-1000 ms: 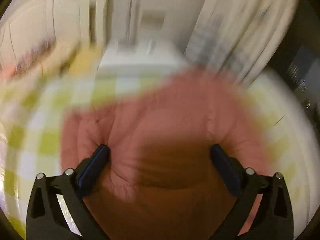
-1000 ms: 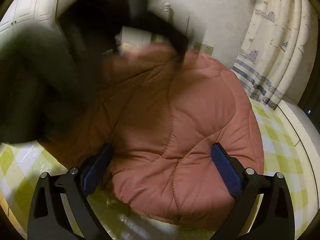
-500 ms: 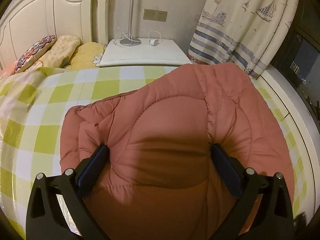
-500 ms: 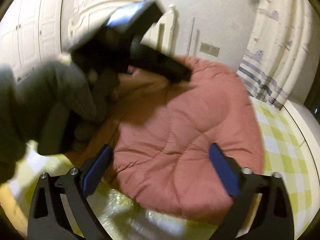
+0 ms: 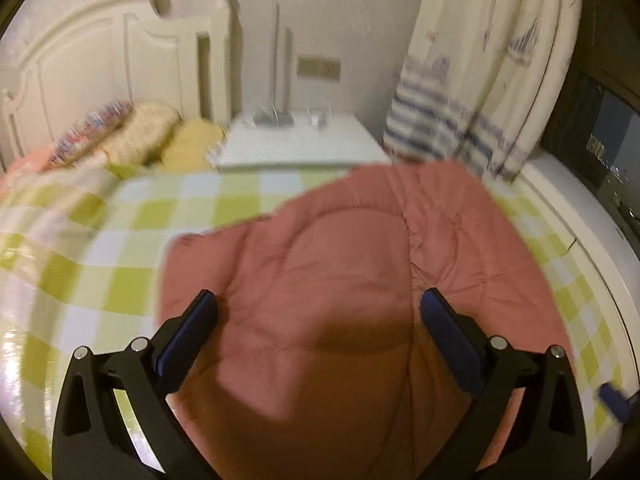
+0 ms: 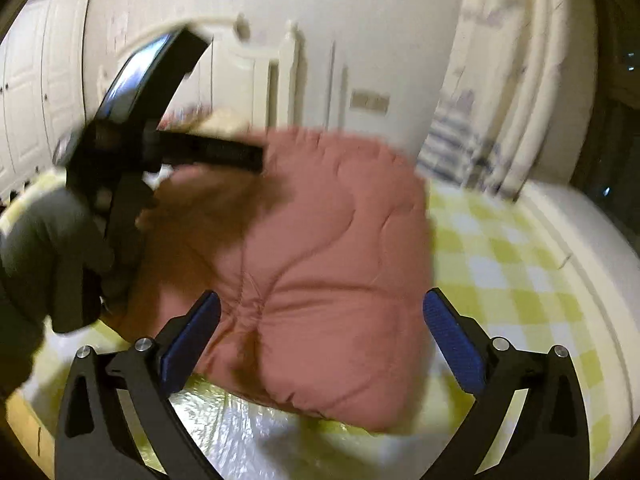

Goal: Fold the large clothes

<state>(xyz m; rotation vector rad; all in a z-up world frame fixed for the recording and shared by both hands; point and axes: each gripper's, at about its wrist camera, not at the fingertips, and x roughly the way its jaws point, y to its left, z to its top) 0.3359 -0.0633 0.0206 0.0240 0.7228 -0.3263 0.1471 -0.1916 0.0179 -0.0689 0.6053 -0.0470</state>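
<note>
A salmon-pink quilted garment (image 5: pixel 340 272) lies folded in a thick bundle on a bed with a green and white checked sheet (image 5: pixel 120 240). My left gripper (image 5: pixel 318 316) is open and empty, held above the bundle's near part. In the right wrist view the same garment (image 6: pixel 320 264) sits ahead of my right gripper (image 6: pixel 320 316), which is open and empty just above its near edge. The left gripper's black body and gloved hand (image 6: pixel 120 184) hang over the garment's left side. Both views are motion-blurred.
A white headboard (image 5: pixel 100 80) and several pillows (image 5: pixel 132 136) are at the back left. A white bedside table (image 5: pixel 304 140) holds a lamp base. A striped curtain (image 5: pixel 472 80) hangs at the right. The bed's white edge (image 5: pixel 580 240) curves along the right.
Both grippers have lifted and pulled back from the garment; it now looks smaller and farther away. The left gripper has risen clear of the bundle in the right wrist view.
</note>
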